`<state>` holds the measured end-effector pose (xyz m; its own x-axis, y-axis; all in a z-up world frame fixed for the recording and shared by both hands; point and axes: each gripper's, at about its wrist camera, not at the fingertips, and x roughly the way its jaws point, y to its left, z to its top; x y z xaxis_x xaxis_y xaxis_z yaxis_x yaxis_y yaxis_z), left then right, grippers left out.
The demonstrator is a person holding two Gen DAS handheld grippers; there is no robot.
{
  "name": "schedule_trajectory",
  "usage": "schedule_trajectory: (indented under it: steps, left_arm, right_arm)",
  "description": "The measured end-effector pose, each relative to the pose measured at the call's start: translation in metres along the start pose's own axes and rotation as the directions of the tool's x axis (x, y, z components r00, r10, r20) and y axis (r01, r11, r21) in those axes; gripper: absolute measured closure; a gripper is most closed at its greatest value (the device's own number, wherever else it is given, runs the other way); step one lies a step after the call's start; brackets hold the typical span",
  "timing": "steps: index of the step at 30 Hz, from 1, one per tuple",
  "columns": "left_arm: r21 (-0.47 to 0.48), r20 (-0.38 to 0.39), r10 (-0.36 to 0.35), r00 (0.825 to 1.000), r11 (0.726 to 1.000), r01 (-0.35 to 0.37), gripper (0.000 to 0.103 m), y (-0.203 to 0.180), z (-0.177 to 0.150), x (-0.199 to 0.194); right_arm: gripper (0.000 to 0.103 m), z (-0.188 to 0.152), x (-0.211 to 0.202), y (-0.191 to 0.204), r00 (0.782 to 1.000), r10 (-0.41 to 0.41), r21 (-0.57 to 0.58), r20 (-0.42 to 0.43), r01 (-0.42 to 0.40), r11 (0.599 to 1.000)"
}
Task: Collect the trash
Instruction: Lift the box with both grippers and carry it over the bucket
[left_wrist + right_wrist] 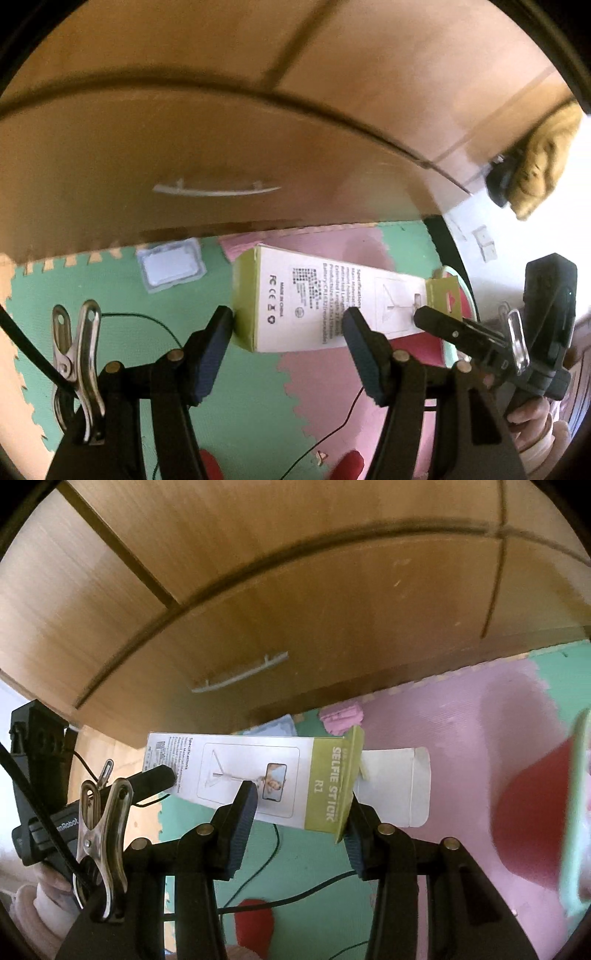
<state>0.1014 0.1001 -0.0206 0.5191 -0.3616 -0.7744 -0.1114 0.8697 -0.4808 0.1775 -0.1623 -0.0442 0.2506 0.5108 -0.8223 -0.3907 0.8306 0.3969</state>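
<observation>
A white and green selfie-stick box [314, 302] is held above the foam floor mat between both grippers. My left gripper [288, 325] has its fingers on the box's green end and its white face. My right gripper [299, 805] holds the other end by the "SELFIE STICK" label [258, 779]; its black fingers [454, 332] show in the left wrist view. A white paper cup [397, 786] lies on the mat behind the box. A clear plastic blister pack [170, 266] lies near the cabinet.
A wooden cabinet with a white drawer handle [218, 190] stands right behind. The floor is green and pink foam mat [240, 387]. A red-lined bin with a pale green rim [535, 819] sits at the right. Crumpled pink paper [341, 718] lies by the cabinet. Thin black cables cross the mat.
</observation>
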Motion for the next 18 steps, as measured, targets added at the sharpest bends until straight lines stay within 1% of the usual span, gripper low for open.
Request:
schedule_trajectory:
  steps: [5,10,15,18]
  left_arm:
    - [0.085,0.001,-0.015,1.000,0.996,0.015,0.038,-0.050,0.003,-0.021]
    - [0.166,0.007,-0.024,1.000,0.986,0.023,0.038,-0.102,0.004,-0.032]
    - [0.219,-0.005,-0.038,0.999,0.975,0.038,0.038,-0.156,0.007,-0.041]
    - [0.261,0.000,-0.048,0.999,0.964,0.046,0.038,-0.185,0.006,-0.039]
  right_arm:
    - [0.057,-0.015,-0.055,-0.010,0.996,-0.004,0.063,0.086,-0.002,0.998]
    - [0.057,-0.027,-0.100,-0.022,0.986,-0.038,0.101,0.162,0.022,0.995]
    - [0.057,-0.033,-0.144,-0.044,0.965,-0.065,0.178,0.254,0.019,0.984]
    - [0.057,-0.038,-0.166,-0.058,0.951,-0.082,0.205,0.297,0.021,0.979]
